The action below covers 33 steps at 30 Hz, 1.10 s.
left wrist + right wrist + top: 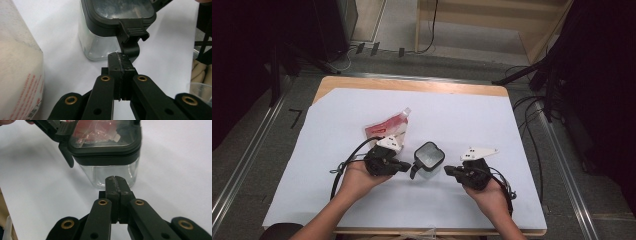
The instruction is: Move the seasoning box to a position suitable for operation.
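Clear glossy plastic jar (pixel 428 161) with matt black plastic lid (pixel 105 145), glossy red-and-white plastic pouch (pixel 388 128), smooth white table cover (pixel 462 125)

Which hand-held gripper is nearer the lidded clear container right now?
Left. The left hand-held gripper has its shut tips at the latch of the container. The right hand-held gripper, also shut, sits just off the opposite side.

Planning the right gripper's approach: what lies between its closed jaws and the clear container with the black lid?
Nothing: in the right gripper view, bare white table cover separates the right gripper from the container.
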### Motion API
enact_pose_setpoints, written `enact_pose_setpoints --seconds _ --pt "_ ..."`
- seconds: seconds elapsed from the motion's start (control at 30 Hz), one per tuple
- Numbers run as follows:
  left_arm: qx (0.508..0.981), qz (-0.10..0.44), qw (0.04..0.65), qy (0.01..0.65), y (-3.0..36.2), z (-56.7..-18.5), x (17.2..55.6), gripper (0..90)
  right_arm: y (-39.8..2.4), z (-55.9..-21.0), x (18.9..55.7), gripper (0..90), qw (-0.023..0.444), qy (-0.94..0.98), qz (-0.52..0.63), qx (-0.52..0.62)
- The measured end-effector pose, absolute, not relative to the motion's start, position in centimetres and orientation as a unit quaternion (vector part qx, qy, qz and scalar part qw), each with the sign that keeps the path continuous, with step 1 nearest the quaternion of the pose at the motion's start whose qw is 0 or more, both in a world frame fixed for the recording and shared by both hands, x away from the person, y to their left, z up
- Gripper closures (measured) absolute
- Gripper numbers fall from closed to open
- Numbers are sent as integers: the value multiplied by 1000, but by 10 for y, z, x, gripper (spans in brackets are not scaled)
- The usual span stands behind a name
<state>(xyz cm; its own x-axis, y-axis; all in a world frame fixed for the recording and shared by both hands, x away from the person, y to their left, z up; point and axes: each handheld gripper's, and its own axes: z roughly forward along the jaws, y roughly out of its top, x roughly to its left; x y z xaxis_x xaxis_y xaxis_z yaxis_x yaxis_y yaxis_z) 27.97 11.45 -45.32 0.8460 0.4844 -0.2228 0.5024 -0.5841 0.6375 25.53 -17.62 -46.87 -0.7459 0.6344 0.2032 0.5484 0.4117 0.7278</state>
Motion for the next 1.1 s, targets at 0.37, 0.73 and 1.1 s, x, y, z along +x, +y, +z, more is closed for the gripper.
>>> enact_pose_setpoints --seconds 0.37,0.73,1.1 --pt "888 -14 364 281 109 -458 281 900 -163 -468 256 899 57 839 418 345" --pt "879 -22 373 294 102 -458 278 900 -165 -470 262 900 66 834 412 360" --pt "882 -15 379 281 89 -456 272 900 -169 -471 272 900 69 828 413 373"
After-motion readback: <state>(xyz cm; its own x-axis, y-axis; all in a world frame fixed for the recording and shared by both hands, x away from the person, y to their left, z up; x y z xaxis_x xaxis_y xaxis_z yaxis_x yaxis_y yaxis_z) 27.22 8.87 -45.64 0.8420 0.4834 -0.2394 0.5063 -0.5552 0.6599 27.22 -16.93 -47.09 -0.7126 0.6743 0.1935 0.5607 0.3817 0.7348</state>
